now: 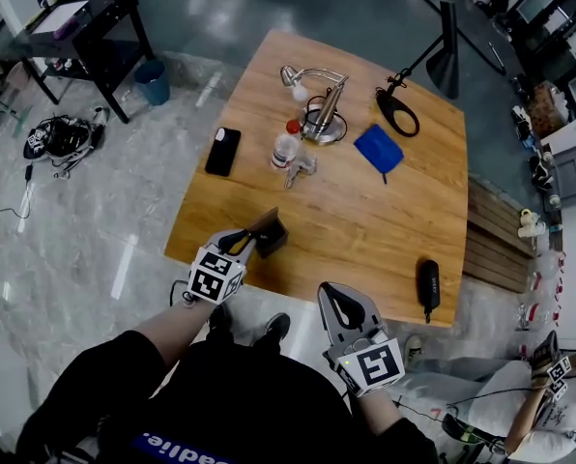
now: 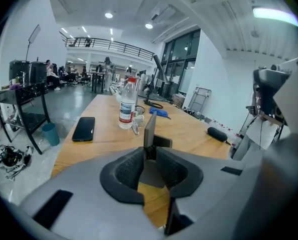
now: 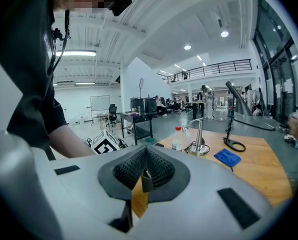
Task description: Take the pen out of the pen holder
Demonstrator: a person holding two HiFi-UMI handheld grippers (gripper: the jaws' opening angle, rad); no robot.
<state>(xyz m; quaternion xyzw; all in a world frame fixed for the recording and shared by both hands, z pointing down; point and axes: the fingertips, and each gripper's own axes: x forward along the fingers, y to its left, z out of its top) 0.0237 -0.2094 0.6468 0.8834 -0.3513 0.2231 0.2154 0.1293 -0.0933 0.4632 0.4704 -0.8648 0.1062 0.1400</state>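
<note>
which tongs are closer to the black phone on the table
Left. The left tongs are at the near edge of the table, just short of the phone, shut on a dark box. The right tongs are further right along that edge.

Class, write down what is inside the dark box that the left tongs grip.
The left tongs are shut on a thin upright wall of the dark box. Its inside shows only shadow; anything it holds is hidden.

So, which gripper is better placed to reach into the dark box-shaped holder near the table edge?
Right, probably. The left gripper is shut on a wall of the dark box-shaped holder, steadying it. The right gripper hangs free nearby, jaws together. I cannot see what is inside.
</note>
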